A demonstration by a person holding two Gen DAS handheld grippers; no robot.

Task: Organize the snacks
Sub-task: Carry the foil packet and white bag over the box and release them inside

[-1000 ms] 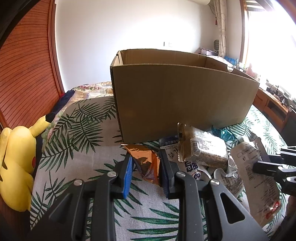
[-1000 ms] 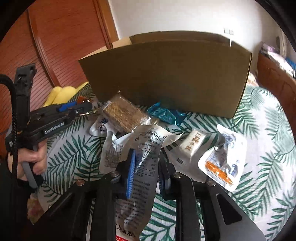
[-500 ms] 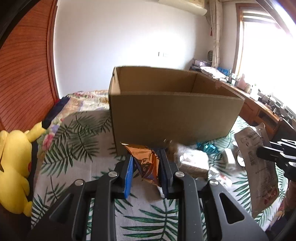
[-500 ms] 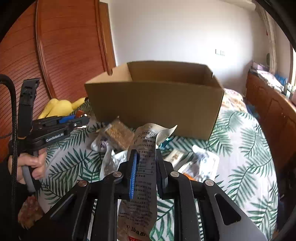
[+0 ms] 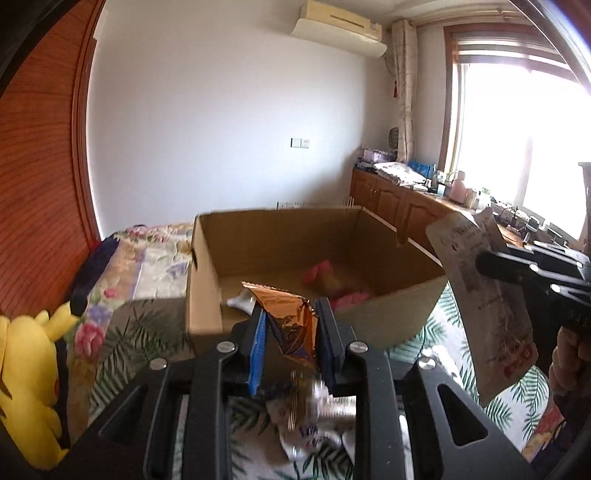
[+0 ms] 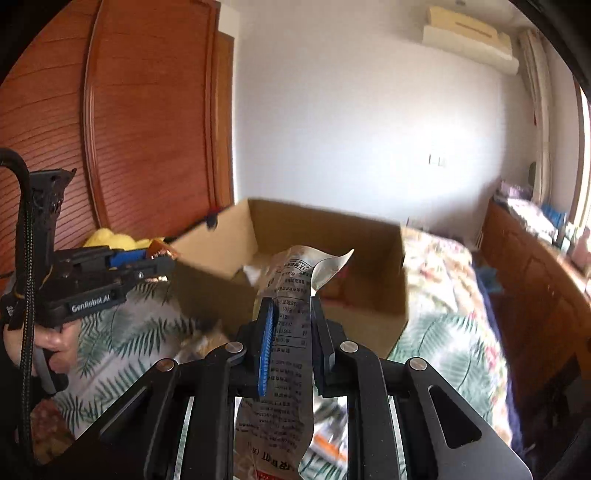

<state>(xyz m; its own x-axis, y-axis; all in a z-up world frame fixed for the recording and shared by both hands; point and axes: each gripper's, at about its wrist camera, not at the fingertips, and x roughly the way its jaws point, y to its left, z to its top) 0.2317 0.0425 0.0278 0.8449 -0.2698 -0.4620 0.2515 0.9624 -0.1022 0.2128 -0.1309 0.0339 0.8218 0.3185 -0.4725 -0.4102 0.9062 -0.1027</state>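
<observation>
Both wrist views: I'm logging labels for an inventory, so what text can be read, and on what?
"GenRobot.AI": on the side of the left gripper, right wrist view.
Silver pouch in the right gripper: dense print, too small to read.
Copper packet: no legible text.
Box: no print visible.

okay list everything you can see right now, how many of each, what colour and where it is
cardboard box: one, brown, open, on the bed
copper foil packet: one, copper, in the left gripper
printed pouch: one, silver-grey, in the right gripper
snacks in box: several, pink and white, blurred
loose snack packets: several, mixed, on the bed below the left gripper
bedspread: one, white with green leaves
plush toy: one, yellow, left bed edge
air conditioner: one, cream, high on the wall
left gripper: black, shut
right gripper: black, shut
</observation>
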